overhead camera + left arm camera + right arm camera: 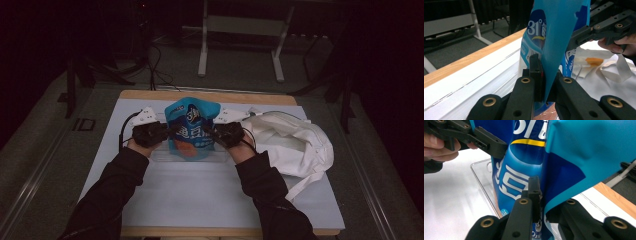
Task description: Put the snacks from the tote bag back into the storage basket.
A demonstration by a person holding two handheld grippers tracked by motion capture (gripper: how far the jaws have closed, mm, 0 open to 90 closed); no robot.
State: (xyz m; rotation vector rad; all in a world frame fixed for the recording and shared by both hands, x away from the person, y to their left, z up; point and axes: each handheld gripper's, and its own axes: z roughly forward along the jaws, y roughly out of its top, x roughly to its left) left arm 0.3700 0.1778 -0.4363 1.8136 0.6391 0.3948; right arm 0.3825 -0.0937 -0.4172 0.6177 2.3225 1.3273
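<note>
**Blue bag held upright between two grippers**

The blue bag stands upright in a clear tray, near the far edge of the white table. The left gripper pinches the bag's left side edge, the right gripper its right side edge; both sets of jaws are clamped on the film. A white cloth bag lies just right of the blue bag, crowding that side; the table in front of it is bare. The left gripper view shows an orange patch on the cloth beyond the blue bag. The right gripper view shows the tray's rounded rim beside the blue bag.
</note>
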